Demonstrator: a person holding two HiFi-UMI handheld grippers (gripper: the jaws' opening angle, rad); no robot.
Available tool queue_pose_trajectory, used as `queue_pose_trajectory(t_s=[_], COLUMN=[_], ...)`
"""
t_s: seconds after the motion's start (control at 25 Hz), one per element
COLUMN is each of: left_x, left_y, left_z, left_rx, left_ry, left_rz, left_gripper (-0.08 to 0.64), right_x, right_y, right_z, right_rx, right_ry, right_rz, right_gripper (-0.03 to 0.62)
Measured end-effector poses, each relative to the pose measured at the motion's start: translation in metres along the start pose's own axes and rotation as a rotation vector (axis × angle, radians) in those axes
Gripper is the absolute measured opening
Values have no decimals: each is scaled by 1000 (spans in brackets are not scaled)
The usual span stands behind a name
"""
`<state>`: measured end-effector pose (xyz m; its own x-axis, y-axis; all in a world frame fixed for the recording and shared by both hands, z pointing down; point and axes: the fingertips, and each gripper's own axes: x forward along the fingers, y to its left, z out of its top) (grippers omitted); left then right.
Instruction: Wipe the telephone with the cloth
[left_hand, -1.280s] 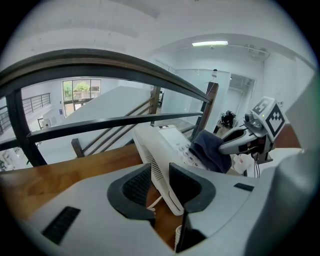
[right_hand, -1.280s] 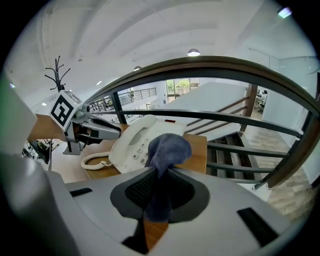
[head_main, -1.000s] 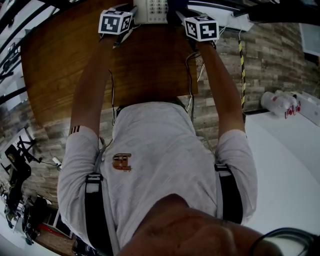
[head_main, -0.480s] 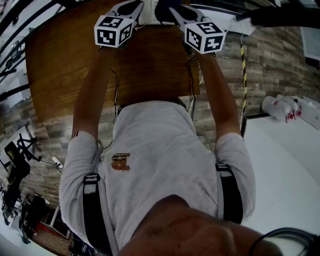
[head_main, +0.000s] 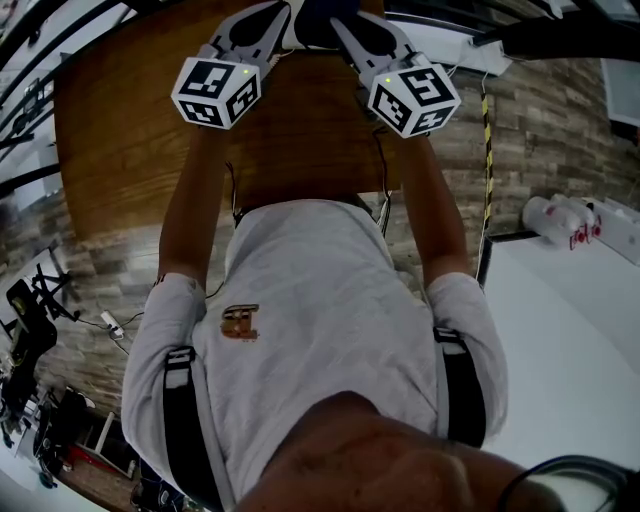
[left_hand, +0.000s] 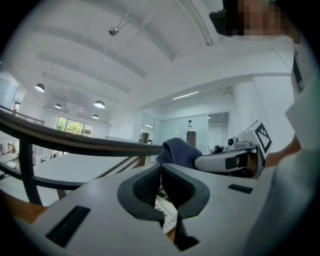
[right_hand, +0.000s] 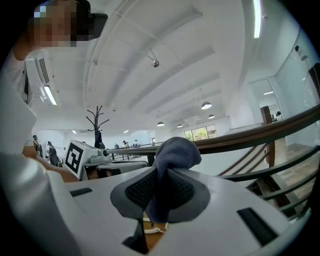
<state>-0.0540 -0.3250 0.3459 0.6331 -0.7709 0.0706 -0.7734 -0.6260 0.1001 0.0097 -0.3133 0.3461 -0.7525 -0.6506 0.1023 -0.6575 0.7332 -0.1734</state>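
— What are we seeing in the head view?
— We are looking down past a person's pale shirt (head_main: 330, 320) onto a wooden table (head_main: 120, 140). The left gripper (head_main: 275, 15) and the right gripper (head_main: 342, 20) are leaning toward each other at the table's far edge, with the dark cloth (head_main: 312, 14) showing between their tips. The grippers are covering the spot beneath them, so we are not making out the telephone from here.

— And in the left gripper view?
— We are finding the left gripper (left_hand: 160, 171) with its jaws pressed together and nothing caught between the pads. Through the gap under them we are glimpsing a strip of the telephone (left_hand: 166, 214), its white keypad lying just below the jaws. Off to the right, the right gripper (left_hand: 225, 161) is pinching the blue cloth (left_hand: 177, 149), which is bulging above its tip.

— And in the right gripper view?
— We are watching the right gripper (right_hand: 161, 180) clamping the cloth (right_hand: 175, 147). The fabric is running down between the pads and puffing out above them. Under the jaws, the telephone's white coiled cord (right_hand: 152, 231) is lying on the wood. The left gripper (right_hand: 87, 155) is sitting close by at the left, its marker cube facing us.
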Motion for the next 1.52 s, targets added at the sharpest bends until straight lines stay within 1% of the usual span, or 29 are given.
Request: queue_pose_trajectory(t_s=[0.16,0.28,0.44,0.76,1.08,1.28,1.52], left_x=[-16,-24,-40,-50,-58,-59,-60], left_y=[-12,-21,-24,-34,-36,-36,-36], left_z=[12,21,27,27,26,28,23], left_rx=[23,22,15,33,34,33,29], left_ry=[-42,-76,-100,-108,-112,-109,-105], left_rz=[-3,1,5,3,2,10,11], left_gripper=[20,20,20,20,20,20,18], right_x=[-10,-19,-24,-36,-39,-40,-39], right_y=[18,26,39,47,60,62,62], right_z=[13,18,19,12,14,17,12], right_rx=[-16,-28,-47,-82,-121,-121,-112], right_ry=[-57,-83,-102,-101,-108,-112,-108], right_rz=[22,28,25,16,42,51,51], right_gripper=[72,72,72,72,72,72,72])
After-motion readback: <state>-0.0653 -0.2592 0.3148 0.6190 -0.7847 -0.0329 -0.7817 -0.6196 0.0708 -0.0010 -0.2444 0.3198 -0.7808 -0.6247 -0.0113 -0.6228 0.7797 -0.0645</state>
